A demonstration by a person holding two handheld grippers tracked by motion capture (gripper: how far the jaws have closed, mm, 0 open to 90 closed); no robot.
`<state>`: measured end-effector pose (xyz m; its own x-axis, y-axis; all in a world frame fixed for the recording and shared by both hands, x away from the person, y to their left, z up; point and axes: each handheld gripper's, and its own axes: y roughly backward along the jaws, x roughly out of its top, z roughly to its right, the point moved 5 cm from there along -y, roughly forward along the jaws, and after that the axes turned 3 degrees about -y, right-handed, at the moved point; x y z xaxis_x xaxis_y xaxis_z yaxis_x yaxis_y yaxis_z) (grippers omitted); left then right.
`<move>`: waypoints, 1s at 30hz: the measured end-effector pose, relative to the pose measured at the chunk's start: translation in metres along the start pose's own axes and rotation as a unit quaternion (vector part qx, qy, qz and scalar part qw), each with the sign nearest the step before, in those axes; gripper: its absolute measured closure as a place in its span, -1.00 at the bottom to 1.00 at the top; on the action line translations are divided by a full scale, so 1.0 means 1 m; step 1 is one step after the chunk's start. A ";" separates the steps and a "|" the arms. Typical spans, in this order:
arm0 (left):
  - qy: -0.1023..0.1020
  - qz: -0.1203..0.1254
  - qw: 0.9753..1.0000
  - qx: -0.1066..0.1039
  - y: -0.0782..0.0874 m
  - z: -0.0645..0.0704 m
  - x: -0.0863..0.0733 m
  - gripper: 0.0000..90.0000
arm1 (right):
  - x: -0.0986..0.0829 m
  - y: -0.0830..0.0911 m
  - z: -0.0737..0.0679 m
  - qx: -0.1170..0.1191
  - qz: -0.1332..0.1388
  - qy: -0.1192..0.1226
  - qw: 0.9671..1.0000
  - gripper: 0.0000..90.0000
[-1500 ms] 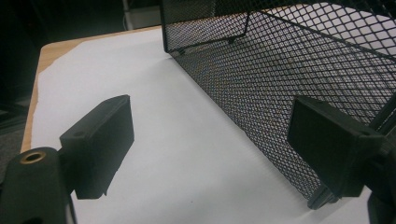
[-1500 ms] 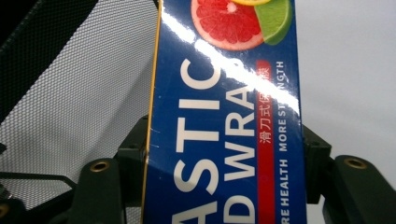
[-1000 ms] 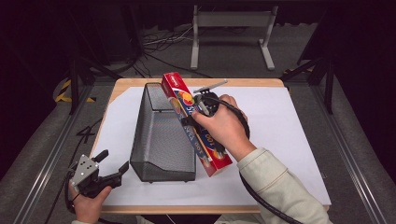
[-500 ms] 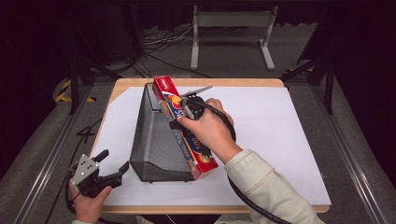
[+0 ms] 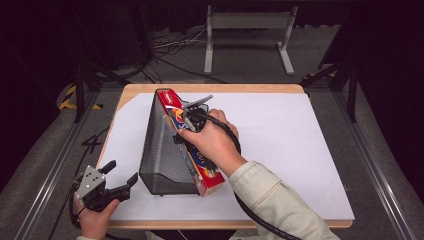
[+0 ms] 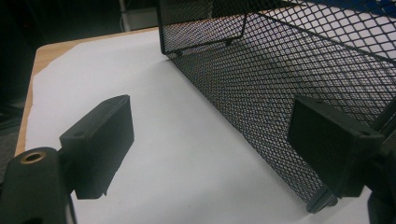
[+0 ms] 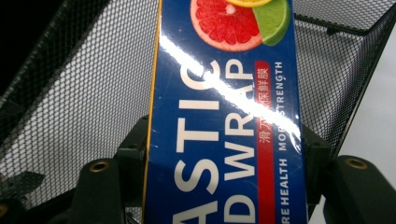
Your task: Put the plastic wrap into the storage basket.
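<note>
A: Right, nearest first. Left gripper (image 5: pixel 116 181) sits at the near left table (image 5: pixel 300 150) corner, its 2 jaws spread wide with nothing between them. White table cover lies under the gap; the basket's wall stands just beyond the right-hand finger (image 6: pixel 334 140), close but not touching as far as I can tell.

B: And the right one?

A: Right gripper (image 5: pixel 184 131) is clamped across the plastic wrap box (image 5: pixel 196 150). In the right gripper view 1 finger (image 7: pixel 133 158) presses each long side of the box (image 7: pixel 224 140), pinched firmly between them.

B: Progress?

A: Judged about halfway. Box is picked up and carried to the mesh basket (image 5: pixel 162 150); it lies tilted along the basket's right rim, far end up past the fingertips, near end low by the basket's front corner. Not yet down inside. Left to do: tip it in, release.

B: Box condition?

A: Long, narrow carton. Glossy blue face, red side, yellow edge, white lettering, grapefruit and lime picture beyond the fingers. Glare streak across it. Looks undamaged, closed.

B: Farther out?

A: Basket's far wall, then bare table.
</note>
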<state>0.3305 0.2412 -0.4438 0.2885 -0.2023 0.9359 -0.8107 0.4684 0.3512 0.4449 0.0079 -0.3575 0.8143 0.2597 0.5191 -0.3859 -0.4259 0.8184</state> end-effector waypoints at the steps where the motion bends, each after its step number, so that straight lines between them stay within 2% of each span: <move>1: 0.000 0.001 1.000 0.000 0.000 0.000 0.000 -0.66 | 0.000 -0.001 0.000 -0.001 -0.002 -0.002 1.000 -0.14; 7: 0.000 0.000 1.000 0.000 0.000 0.000 0.000 -0.66 | -0.001 -0.008 -0.001 -0.009 -0.011 -0.005 1.000 -0.14; 13: 0.002 -0.001 1.000 0.000 0.000 -0.001 -0.001 -0.66 | -0.001 -0.018 0.005 -0.033 -0.027 -0.008 0.999 -0.14; 20: 0.003 -0.005 1.000 0.001 0.001 -0.002 -0.002 -0.66 | -0.002 -0.026 0.006 -0.039 -0.041 -0.010 0.998 -0.15; 25: 0.005 -0.004 1.000 0.002 0.000 -0.002 -0.002 -0.66 | -0.004 -0.032 0.010 -0.045 -0.069 -0.019 0.996 -0.15; 30: 0.003 -0.005 1.000 0.001 0.000 -0.002 -0.002 -0.66 | -0.003 -0.037 0.011 -0.048 -0.077 -0.020 0.996 -0.16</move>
<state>0.3309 0.2432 -0.4459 0.2997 -0.2011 0.9326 -0.8090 0.4646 0.3602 0.4612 0.0131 -0.3918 0.8830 0.2796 0.3770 -0.2931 -0.2990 0.9081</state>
